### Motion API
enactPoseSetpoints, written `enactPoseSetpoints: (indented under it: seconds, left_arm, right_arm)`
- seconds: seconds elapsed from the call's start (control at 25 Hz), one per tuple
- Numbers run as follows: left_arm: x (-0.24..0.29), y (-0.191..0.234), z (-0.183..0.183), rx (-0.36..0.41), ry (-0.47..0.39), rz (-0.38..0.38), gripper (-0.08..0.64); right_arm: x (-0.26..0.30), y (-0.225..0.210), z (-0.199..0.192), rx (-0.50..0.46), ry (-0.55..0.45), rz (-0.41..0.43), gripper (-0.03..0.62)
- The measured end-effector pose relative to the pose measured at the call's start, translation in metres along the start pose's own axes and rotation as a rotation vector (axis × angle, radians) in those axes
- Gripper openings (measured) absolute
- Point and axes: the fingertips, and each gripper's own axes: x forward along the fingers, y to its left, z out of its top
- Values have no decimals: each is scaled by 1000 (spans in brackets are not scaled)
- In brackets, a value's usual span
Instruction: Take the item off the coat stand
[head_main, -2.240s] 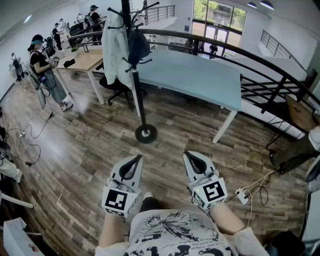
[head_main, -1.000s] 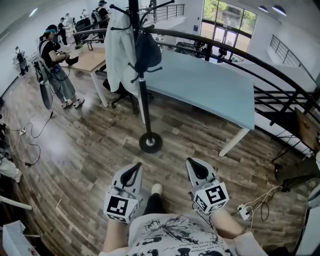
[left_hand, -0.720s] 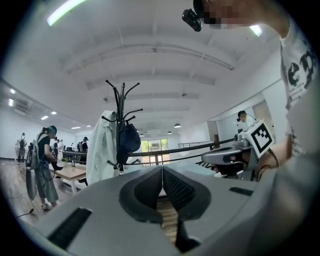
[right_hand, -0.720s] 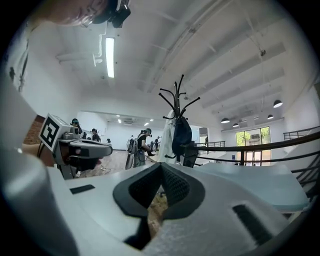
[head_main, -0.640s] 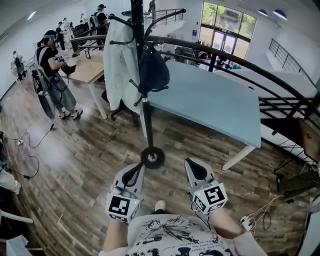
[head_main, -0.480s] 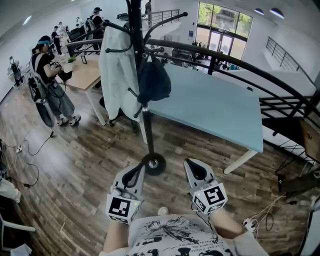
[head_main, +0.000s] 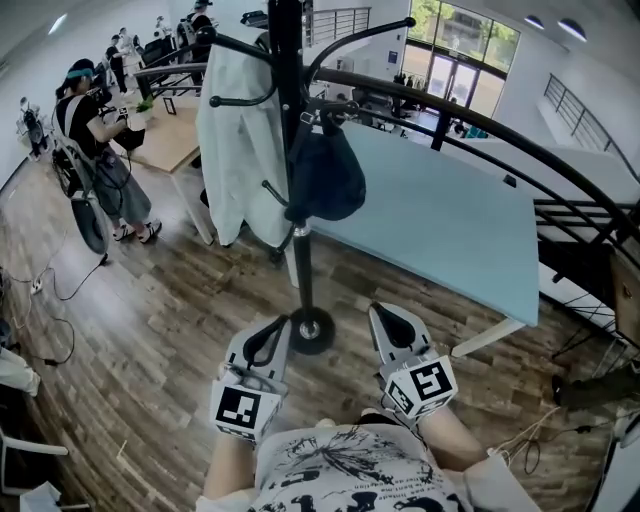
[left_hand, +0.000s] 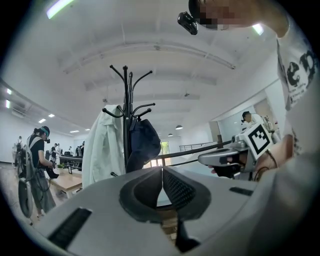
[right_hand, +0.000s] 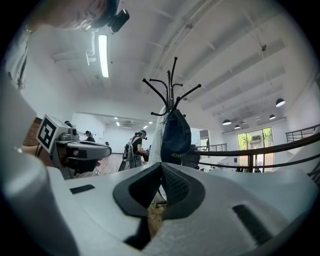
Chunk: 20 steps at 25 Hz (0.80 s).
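A black coat stand (head_main: 292, 120) rises just ahead of me, its round base (head_main: 311, 329) on the wooden floor between my two grippers. A dark navy bag (head_main: 326, 178) hangs from a hook on its right side, and a white coat (head_main: 236, 140) hangs on its left. The bag (right_hand: 176, 134) and the coat (left_hand: 102, 147) also show in the gripper views. My left gripper (head_main: 275, 327) and right gripper (head_main: 381, 315) are held low, below the bag, both shut and holding nothing.
A long pale blue table (head_main: 440, 220) stands behind the stand, with a black curved railing (head_main: 520, 140) beyond it. A person (head_main: 90, 130) stands at a wooden desk (head_main: 170, 135) at the far left. Cables (head_main: 50, 290) lie on the floor at the left.
The coat stand has come closer and now sits between my grippers' tips. Both grippers stay shut and low in the same pose.
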Motion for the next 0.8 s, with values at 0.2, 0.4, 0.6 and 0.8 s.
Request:
enactPoseSetpoints:
  seconds: [0.2,0.4,0.6,0.8]
  left_arm:
    - [18,7,2,2,12,53,5]
    - [39,17,20,7,6,125,5]
    - [60,18,29,6,0,186,5]
    - [76,17,30,22,-4,233,5]
  right_arm:
    - [28,-20,10,-13,-24,59,-6]
    - [61,-38,35,-47,-42,133,-5]
    - [91,-61,53,-94,-53,183,109]
    - [131,-83,70,-149,-97,205,228]
